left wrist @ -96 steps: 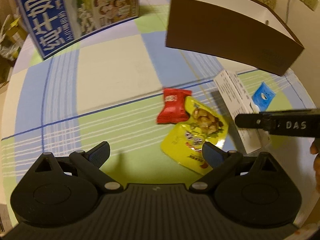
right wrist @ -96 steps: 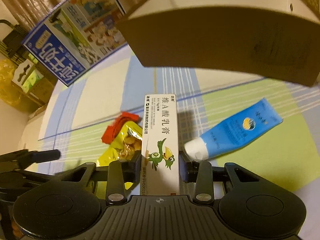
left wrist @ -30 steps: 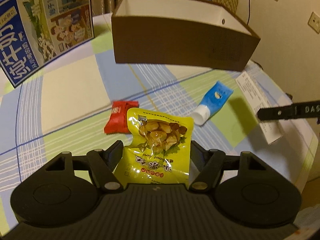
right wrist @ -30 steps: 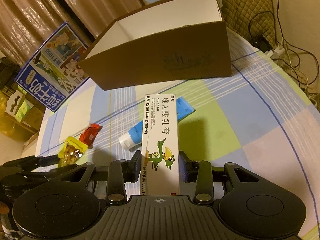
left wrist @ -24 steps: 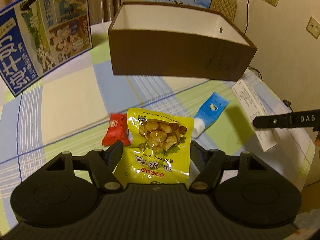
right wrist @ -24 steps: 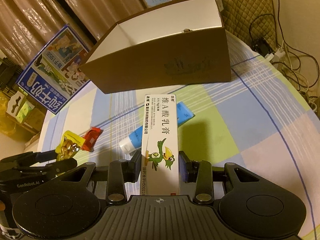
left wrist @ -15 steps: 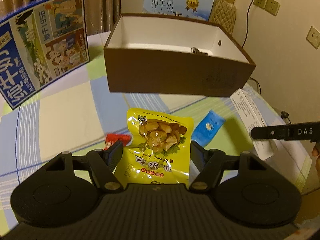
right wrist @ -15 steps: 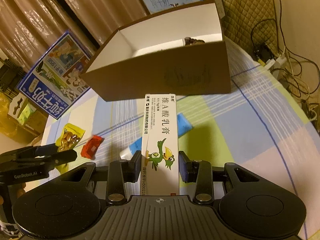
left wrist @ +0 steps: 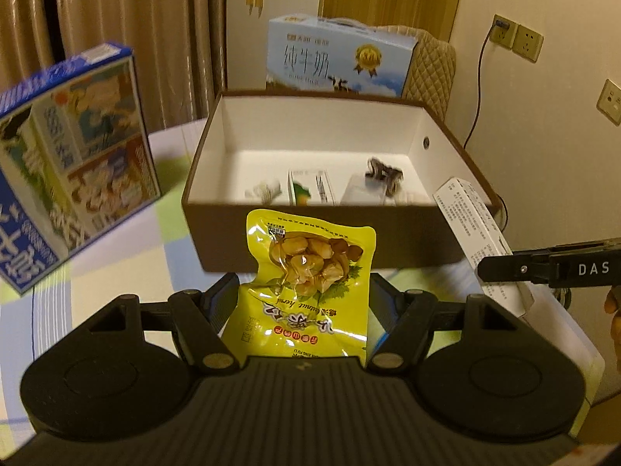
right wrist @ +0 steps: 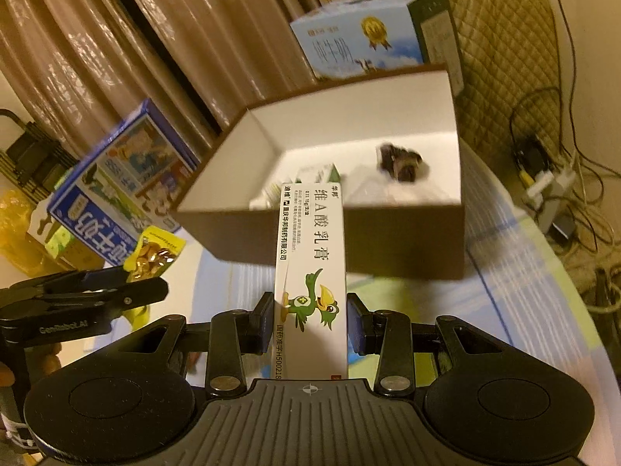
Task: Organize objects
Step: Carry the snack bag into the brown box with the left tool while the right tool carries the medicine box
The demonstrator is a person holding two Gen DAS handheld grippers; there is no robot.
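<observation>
My left gripper (left wrist: 304, 299) is shut on a yellow snack packet (left wrist: 310, 272), held up in front of the near wall of the open brown box (left wrist: 330, 237). My right gripper (right wrist: 309, 318) is shut on a white ointment carton with a green bird (right wrist: 310, 256), raised before the same box (right wrist: 403, 240). In the left wrist view that carton (left wrist: 477, 229) shows at the right, level with the box rim. The packet (right wrist: 157, 252) appears at the left of the right wrist view. Inside the box lie a dark clip (left wrist: 382, 173), a small carton (left wrist: 310, 192) and white items.
A blue milk carton (left wrist: 66, 167) stands left of the box on the checked tablecloth (left wrist: 128, 256). A light-blue milk box (left wrist: 337, 62) stands behind it, beside a quilted chair back (right wrist: 500, 46). Cables and a power strip (right wrist: 551, 186) lie beyond the table's right edge.
Both grippers have risen with their loads and moved toward the box, so its inside now shows. The red packet and blue tube on the cloth have dropped out of sight.
</observation>
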